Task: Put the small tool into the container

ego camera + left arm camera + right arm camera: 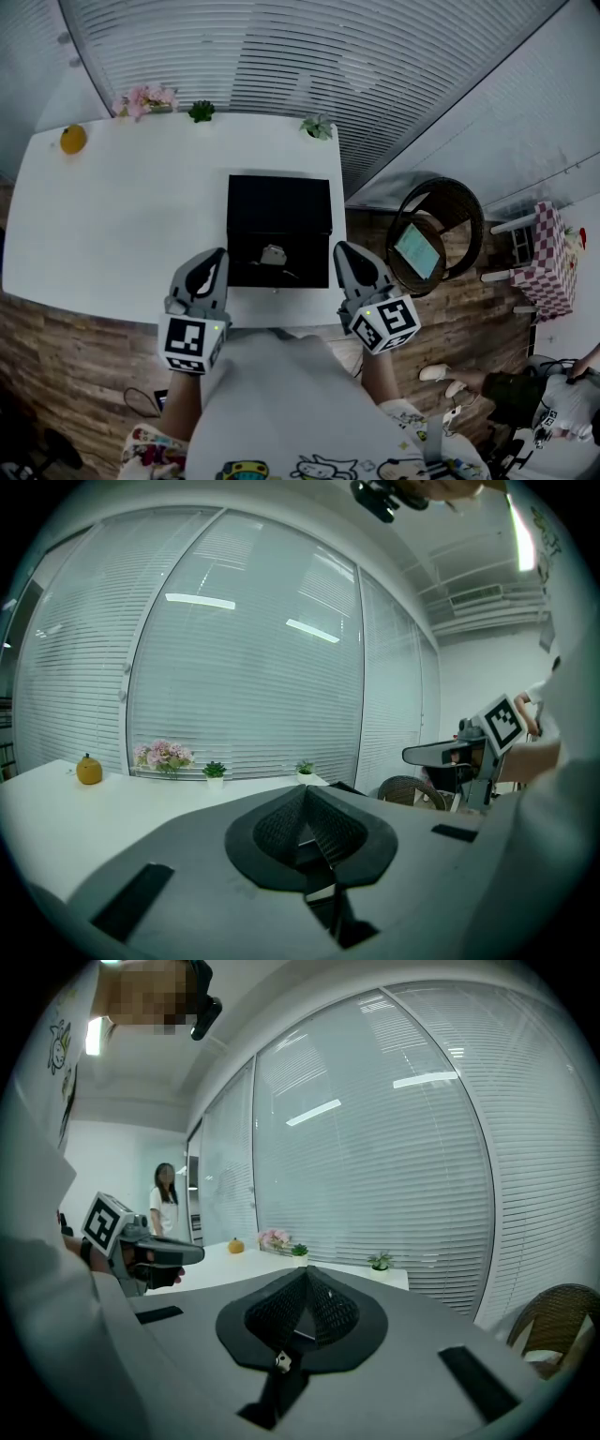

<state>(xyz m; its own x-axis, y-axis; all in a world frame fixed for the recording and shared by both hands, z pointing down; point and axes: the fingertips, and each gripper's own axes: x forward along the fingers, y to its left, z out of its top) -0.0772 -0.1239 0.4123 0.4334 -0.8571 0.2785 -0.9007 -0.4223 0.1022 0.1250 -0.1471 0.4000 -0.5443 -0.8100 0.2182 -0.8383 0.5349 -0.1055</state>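
Head view puts your two claws nearest, low over the near edge of the white surface [112, 225]. The left claw [216, 255] and the right claw [344, 249] sit apart at about the same height. Each gripper view shows its ribbed pads pressed together to a point with nothing between them, so both are empty.

Just past them and between the two lies the small tool [273, 254], a pale speck on the near half of the black container [279, 202]. You cannot tell from here whether that near half is the container's floor or an opened flap, so the tool may or may not count as inside yet.

The tool looks light and stiff, probably metal or hard plastic, and it lies flat on a dark, smooth face. Expect it to slide or flip if a pad nudges it before closing. Its shape is too small to make out, so spread one claw first, come down over it, and pinch across its narrow middle. Keep the grip gentle but full, since so small a piece can squirt out from the pad tips.

Along the surface's far edge sit an orange fruit [72, 139], pink flowers [143, 99] and two small potted plants [201, 112], well clear of the work.
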